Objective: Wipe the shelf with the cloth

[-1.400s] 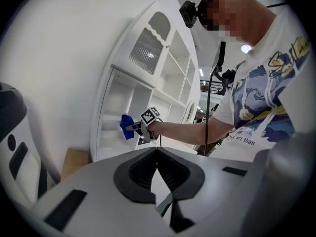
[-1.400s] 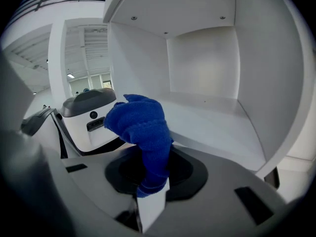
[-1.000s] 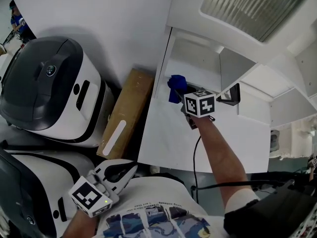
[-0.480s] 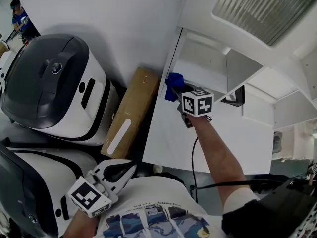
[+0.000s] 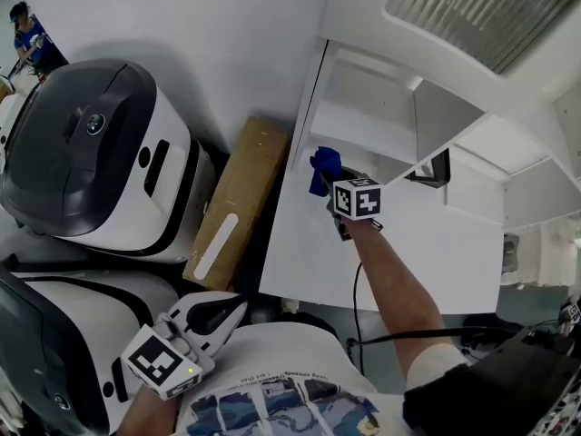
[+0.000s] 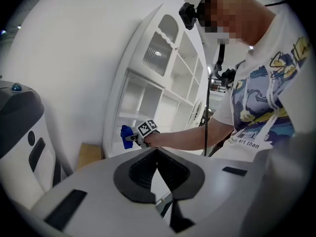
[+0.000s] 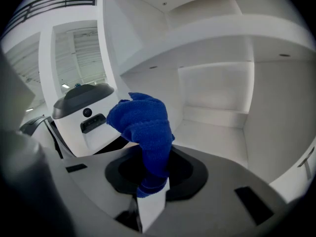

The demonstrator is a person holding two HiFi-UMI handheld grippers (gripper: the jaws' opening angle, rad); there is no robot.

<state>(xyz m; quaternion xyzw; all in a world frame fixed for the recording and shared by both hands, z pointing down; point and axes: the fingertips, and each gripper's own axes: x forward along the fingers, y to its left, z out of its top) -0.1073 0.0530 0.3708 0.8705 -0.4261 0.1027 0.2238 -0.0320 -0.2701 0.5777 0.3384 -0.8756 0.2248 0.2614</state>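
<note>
A bunched blue cloth (image 7: 145, 132) is pinched in my right gripper (image 7: 153, 179), which is shut on it. In the head view the cloth (image 5: 323, 169) hangs just over the white shelf (image 5: 399, 243) near its left front corner, beside the upright side panel. The same blue cloth (image 6: 127, 134) shows far off in the left gripper view. My left gripper (image 5: 218, 313) stays low by the person's shirt, jaws shut with nothing between them (image 6: 157, 158).
Two large white and black machines (image 5: 86, 157) stand left of the shelf unit. A flat brown cardboard box (image 5: 234, 203) lies between them and the unit. A small dark item (image 5: 434, 169) sits deeper on the shelf. A black cable (image 5: 359, 289) runs down from the right gripper.
The right gripper with the cloth has shifted slightly across the shelf near the left panel. The left gripper has stayed in place.
</note>
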